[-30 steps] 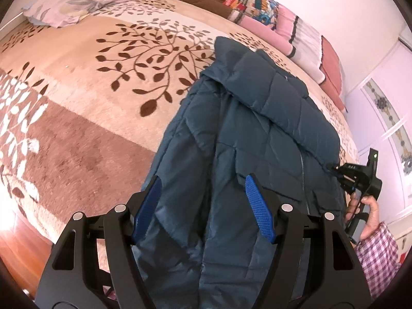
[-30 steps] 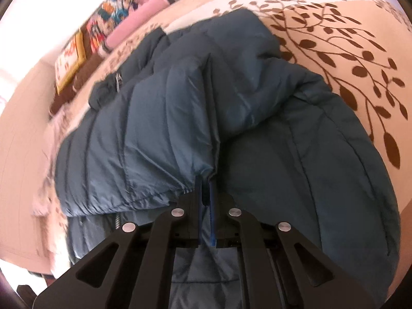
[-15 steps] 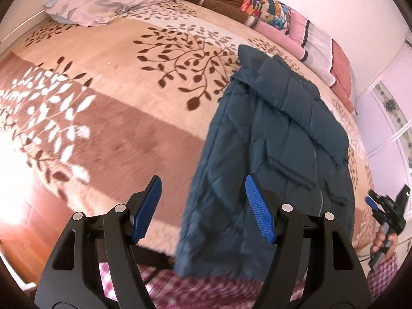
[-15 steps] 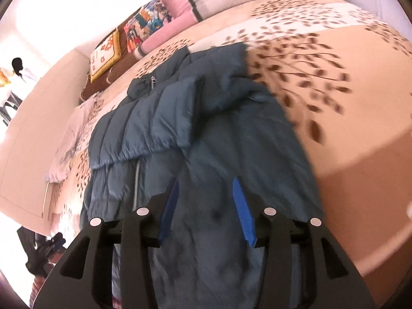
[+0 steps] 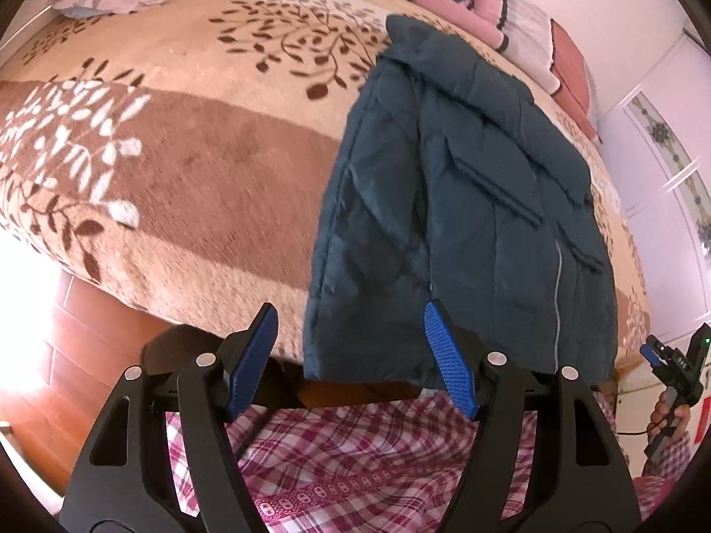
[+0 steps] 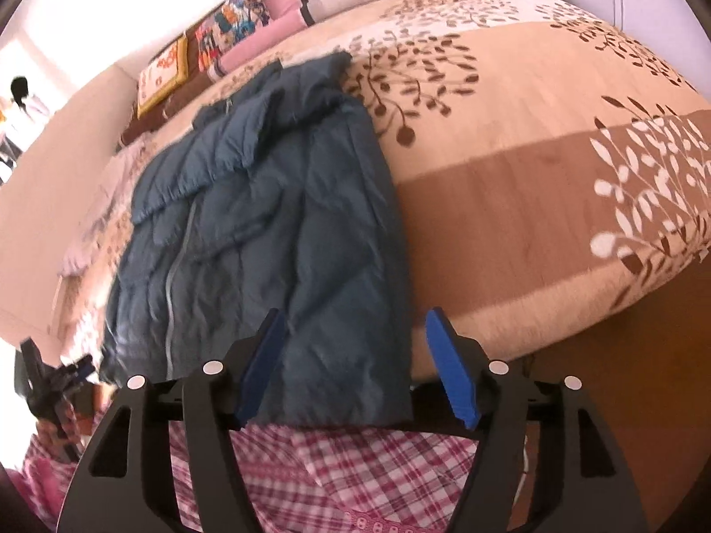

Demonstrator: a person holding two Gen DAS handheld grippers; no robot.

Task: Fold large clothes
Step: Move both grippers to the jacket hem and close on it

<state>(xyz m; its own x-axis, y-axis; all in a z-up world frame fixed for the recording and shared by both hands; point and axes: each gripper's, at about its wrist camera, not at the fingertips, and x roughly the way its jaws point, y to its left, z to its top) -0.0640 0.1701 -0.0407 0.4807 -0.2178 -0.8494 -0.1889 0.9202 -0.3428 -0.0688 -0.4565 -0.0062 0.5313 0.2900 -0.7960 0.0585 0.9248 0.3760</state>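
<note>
1. My left gripper (image 5: pixel 351 357) has its blue pads spread wide apart and holds nothing; it hangs off the foot of the bed, over my plaid shirt (image 5: pixel 355 448)
2. My right gripper (image 6: pixel 353 364) is likewise spread wide and empty, also hanging clear of the mattress edge
3. The dark teal puffer jacket (image 5: pixel 457 204) lies on the bed, folded into a long narrow shape, its hem drooping over the bed's near edge and its collar end pointing toward 12 o'clock, at the pillows
4. In the left wrist view the jacket sits at about 1 o'clock from the gripper; in the right wrist view it (image 6: pixel 266 231) sits at about 11 o'clock, its hem just behind the left pad
5. A sleeve is folded across the upper part of the jacket and the grey zipper line runs down its front
6. The bed is covered by a beige and brown blanket with leaf print (image 5: pixel 186 142)
7. Striped and patterned pillows (image 6: pixel 275 0) line the head of the bed at 12 o'clock
8. Each wrist view catches the other gripper low at the frame edge, at 4 o'clock and 8 o'clock
</note>
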